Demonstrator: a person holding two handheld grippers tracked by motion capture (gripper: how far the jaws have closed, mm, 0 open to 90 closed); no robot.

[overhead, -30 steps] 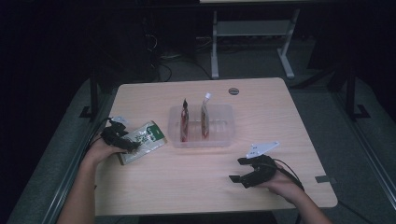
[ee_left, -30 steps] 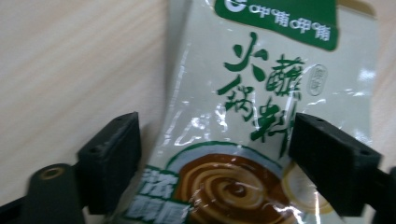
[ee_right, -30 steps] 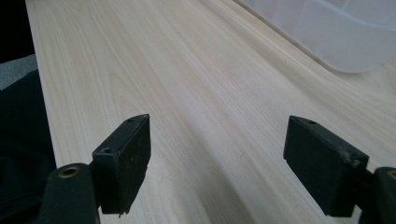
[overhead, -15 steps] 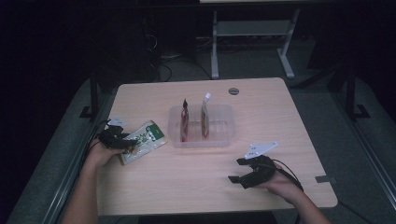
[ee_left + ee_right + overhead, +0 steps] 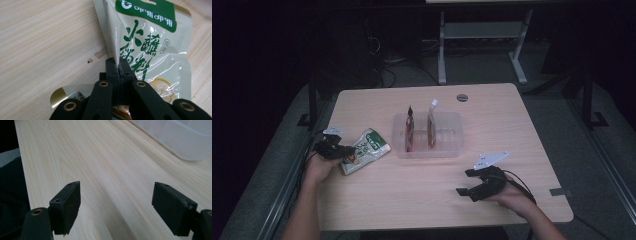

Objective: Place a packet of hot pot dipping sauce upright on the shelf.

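Jaws, left gripper (image 5: 117, 72): pressed together on a raised fold of the green-and-cream snack pouch (image 5: 152, 50), having just been closing, with the film pinched between the pads. Jaws, right gripper (image 5: 116, 207): spread wide, nothing between them, hovering low over bare worktop (image 5: 105, 160). Item in hand: snack pouch (image 5: 363, 150), lying flat on the worktop (image 5: 412, 200), just left of the clear plastic bin (image 5: 449, 150), seen from the high view with the left gripper (image 5: 337, 149) at its left edge. Landmark: clear plastic bin, mid-worktop, holding two pouches on edge, a dark red pouch (image 5: 409, 131) and a white-topped pouch (image 5: 431, 127), side by side and apart. Right gripper (image 5: 474, 182) sits near the front right of the bin, idle. Step, as judged: grasp of the third pouch, seemingly secured, lift not yet begun. Next move, as judged: raise the pouch clear of the worktop, carry it rightward over the bin wall, turn it upright, and lower it beside the two already standing; the thin pinch on loose film calls for a slow, steady lift lest it slip.
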